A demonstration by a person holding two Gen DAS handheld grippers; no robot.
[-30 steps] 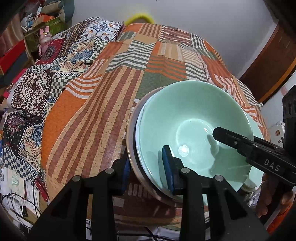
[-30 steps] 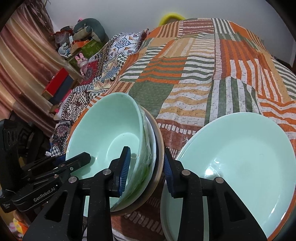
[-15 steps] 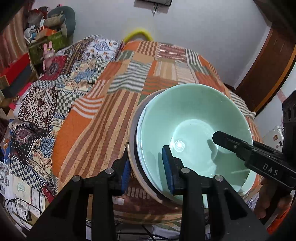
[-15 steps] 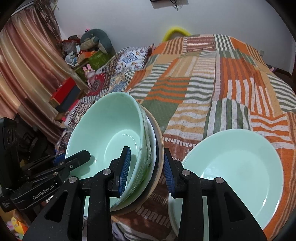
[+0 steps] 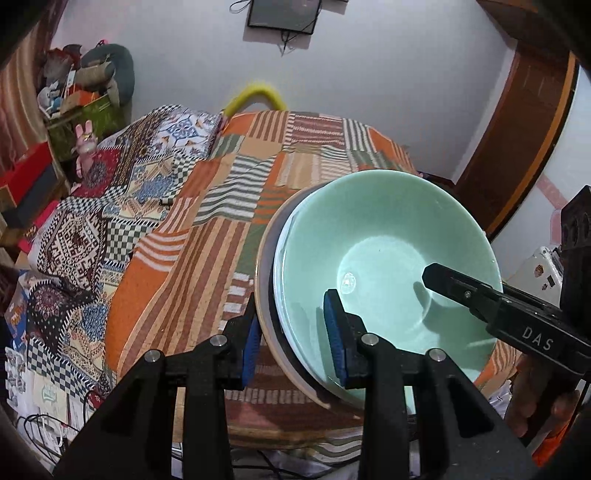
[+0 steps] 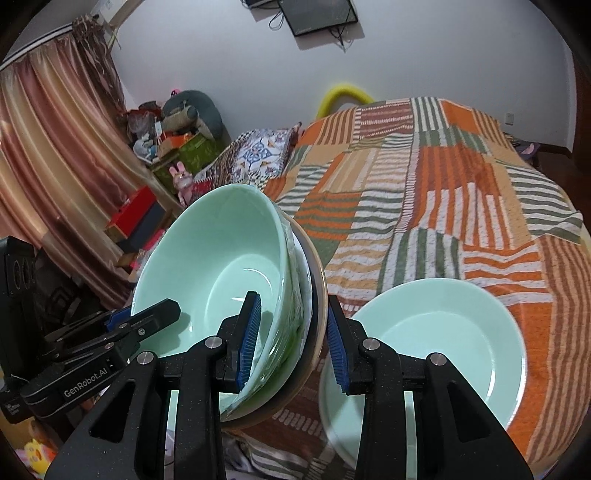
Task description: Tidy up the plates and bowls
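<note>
Right wrist view: both grippers (image 6: 291,332) (image 5: 293,338) clamped on bowl stack (image 6: 221,280), underside hidden.

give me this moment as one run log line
left gripper: shut on stack rim | right gripper: shut on opposite rim | stack: green bowl on plates, clear of bedspread | green plate: on bedspread

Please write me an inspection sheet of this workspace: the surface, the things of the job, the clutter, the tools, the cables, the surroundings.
Surface: bed with striped patchwork quilt.
Job's things: stack of a green bowl nested in plates, held tilted above the quilt; green plate lying on the quilt.
Clutter: pink toy rabbit, boxes beside the bed.
Tools: left tool and right tool each clamp the stack's rim, on opposite sides.
Cables: wires on the floor; cords under the wall screen.
Surroundings: curtain, wooden door.
</note>
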